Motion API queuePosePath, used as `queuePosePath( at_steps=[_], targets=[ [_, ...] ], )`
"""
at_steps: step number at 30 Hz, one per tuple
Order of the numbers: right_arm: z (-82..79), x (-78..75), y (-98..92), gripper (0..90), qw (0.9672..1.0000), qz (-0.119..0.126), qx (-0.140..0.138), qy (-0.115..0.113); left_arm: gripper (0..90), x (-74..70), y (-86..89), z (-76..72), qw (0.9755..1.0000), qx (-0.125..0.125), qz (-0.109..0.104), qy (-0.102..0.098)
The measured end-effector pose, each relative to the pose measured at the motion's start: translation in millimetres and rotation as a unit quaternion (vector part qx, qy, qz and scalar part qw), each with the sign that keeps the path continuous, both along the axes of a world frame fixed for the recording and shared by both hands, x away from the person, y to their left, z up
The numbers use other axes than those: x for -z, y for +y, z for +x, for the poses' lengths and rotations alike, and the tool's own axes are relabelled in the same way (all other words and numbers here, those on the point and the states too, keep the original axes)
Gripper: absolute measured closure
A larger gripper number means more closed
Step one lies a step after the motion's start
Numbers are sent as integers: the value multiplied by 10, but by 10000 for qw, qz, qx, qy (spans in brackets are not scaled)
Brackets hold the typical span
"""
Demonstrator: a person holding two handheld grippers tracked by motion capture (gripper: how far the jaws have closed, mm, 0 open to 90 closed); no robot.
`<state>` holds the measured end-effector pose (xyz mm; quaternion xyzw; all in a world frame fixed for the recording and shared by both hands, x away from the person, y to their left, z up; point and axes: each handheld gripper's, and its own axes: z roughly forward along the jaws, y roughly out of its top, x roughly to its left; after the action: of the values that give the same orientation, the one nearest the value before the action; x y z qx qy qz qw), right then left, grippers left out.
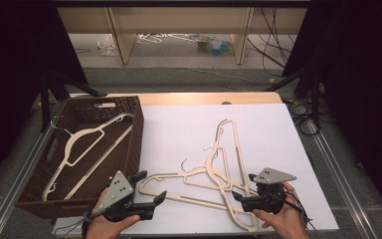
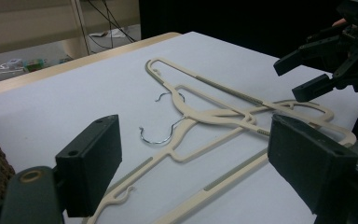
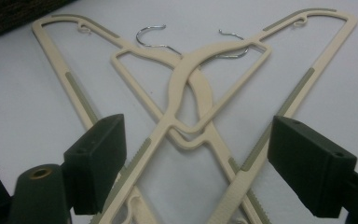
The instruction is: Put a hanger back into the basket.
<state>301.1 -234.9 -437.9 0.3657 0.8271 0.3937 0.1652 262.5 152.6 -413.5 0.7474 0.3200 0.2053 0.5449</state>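
Fingers of both grippers, left point(image 1: 146, 191) and right point(image 1: 243, 186), were spread, holding nothing. One hanger point(image 1: 87, 149) lay in the wicker basket point(image 1: 134, 144); two crossed hangers point(image 1: 214, 181) remained on the bench point(image 1: 278, 144).

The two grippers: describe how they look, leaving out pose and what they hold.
Both the left gripper and the right gripper are black, hand-held tongs with two blocky, flat-faced jaws. Each carries a grey three-cornered plate on top, marked with small dark dots. In the gripper views the jaws show small round holes, and a brass-coloured ring sits at the left jaw's base. Thin black cables trail from each. The hands are bare.
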Motion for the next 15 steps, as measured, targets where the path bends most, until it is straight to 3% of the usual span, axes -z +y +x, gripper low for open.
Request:
queuePosePath(
  at_steps=[3, 4, 6, 9, 10, 12, 15],
  targets=[
    [1, 18, 25, 193, 10000, -19, 3, 18, 176, 42, -21, -9, 10000, 16, -2, 14],
    [-2, 19, 36, 193, 10000, -52, 17, 42, 176, 70, -34, -12, 9999, 46, 133, -36],
    [1, 24, 45, 193, 10000, -55, 0, 42, 176, 81, -31, -1, 9997, 91, 199, -106],
    [10, 55, 96, 192, 9999, -82, 74, 89, 176, 122, -22, -3, 9997, 70, 248, -38],
    [19, 85, 138, 193, 9997, -214, 10, 95, 176, 135, -14, 3, 9998, 46, 187, 15],
    [34, 101, 153, 194, 9997, -256, -38, 32, 176, 130, -1, 10, 9998, 18, 192, 3],
    [46, 140, 212, 198, 9990, -350, -98, 241, 177, 145, 35, 24, 9998, -33, 198, -35]
  ],
)
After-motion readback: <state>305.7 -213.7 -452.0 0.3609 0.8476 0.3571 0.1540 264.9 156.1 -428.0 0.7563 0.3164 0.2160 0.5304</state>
